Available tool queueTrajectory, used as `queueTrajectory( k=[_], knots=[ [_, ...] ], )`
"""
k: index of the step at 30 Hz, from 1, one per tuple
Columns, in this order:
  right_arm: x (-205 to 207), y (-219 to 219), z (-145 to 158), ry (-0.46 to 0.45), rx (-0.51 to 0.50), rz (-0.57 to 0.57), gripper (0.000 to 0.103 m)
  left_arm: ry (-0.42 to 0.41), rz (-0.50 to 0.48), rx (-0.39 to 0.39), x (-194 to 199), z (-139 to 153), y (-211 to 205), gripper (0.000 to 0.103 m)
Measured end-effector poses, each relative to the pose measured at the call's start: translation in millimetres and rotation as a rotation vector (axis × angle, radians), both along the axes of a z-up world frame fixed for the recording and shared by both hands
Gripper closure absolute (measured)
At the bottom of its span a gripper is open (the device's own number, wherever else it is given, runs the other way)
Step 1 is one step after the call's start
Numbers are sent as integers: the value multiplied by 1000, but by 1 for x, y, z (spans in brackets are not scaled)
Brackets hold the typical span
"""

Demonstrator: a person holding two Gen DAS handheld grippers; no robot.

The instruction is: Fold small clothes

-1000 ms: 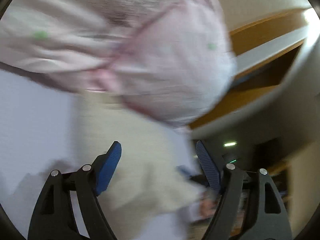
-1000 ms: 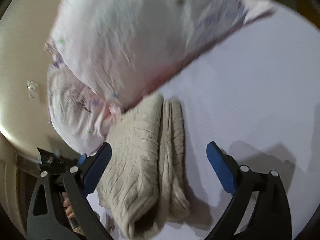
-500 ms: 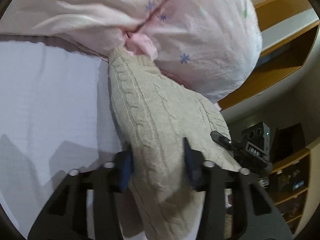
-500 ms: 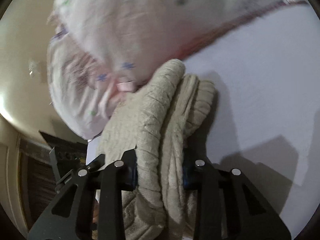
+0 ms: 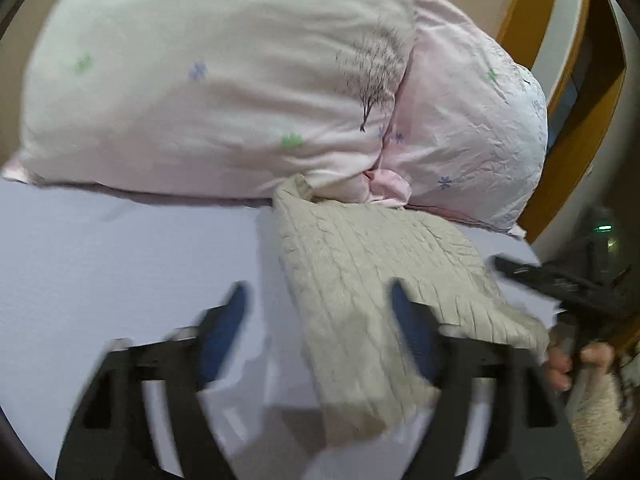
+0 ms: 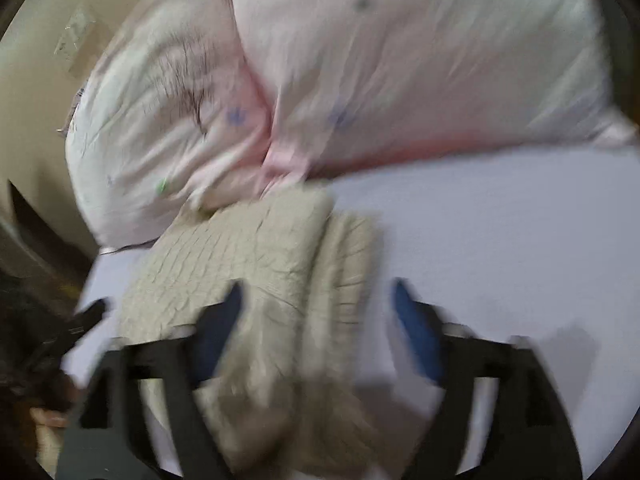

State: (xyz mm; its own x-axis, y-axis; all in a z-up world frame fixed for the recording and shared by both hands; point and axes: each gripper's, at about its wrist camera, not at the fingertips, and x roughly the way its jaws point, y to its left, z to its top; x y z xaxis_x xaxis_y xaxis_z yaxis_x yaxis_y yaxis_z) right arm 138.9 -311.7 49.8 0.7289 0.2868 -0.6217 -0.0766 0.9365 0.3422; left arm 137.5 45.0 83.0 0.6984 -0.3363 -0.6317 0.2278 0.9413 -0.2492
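Nearest to me, both grippers have just let go: half a second ago each pair of fingers was pinched shut on the beige knit, and now my left gripper (image 5: 318, 312) stands wide apart with nothing held, the cloth merely lying in the gap under it, and my right gripper (image 6: 318, 312) is spread just as wide and empty over the same garment. I read that as a release after the last fold, so this piece looks finished and set down.

The beige knit sweater (image 5: 372, 280) lies folded into a compact bundle on the pale lilac sheet (image 5: 120, 260), near the bed's edge, its far corner touching the pillows. In the right wrist view I see its layers stacked as two rolls side by side.

Counting: one garment, two grippers, and beyond it two pillows in pink flowered cases, the big pillow (image 5: 200, 80) and the second pillow (image 5: 472, 132) pressed against each other. Furthest off is a wooden headboard (image 5: 560, 20). Both views are motion-blurred, so finer detail escapes me
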Motion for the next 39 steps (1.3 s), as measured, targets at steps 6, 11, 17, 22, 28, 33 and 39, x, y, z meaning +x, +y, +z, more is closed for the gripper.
queueTrajectory(
  k=[6,11,17,22,28,33,39],
  knots=[
    [-80,6,6,-57,-184,-34,2,60,72,120,-53,-18,-9,1],
    [-102,61,-32,18,-281,63,2,134,79,210,-64,-48,-31,1],
    [-95,81,-60,70,-306,60,2,135,90,327,-65,-62,-49,1],
    [-96,79,-70,103,-312,31,2,166,101,333,-63,-71,-48,1],
    [-92,80,-74,127,-334,24,2,175,113,314,-62,-73,-46,1],
    [-91,80,-74,129,-334,24,2,173,110,314,-61,-72,-47,1],
    [-92,80,-74,129,-335,24,2,170,101,312,-61,-73,-46,1]
  ],
)
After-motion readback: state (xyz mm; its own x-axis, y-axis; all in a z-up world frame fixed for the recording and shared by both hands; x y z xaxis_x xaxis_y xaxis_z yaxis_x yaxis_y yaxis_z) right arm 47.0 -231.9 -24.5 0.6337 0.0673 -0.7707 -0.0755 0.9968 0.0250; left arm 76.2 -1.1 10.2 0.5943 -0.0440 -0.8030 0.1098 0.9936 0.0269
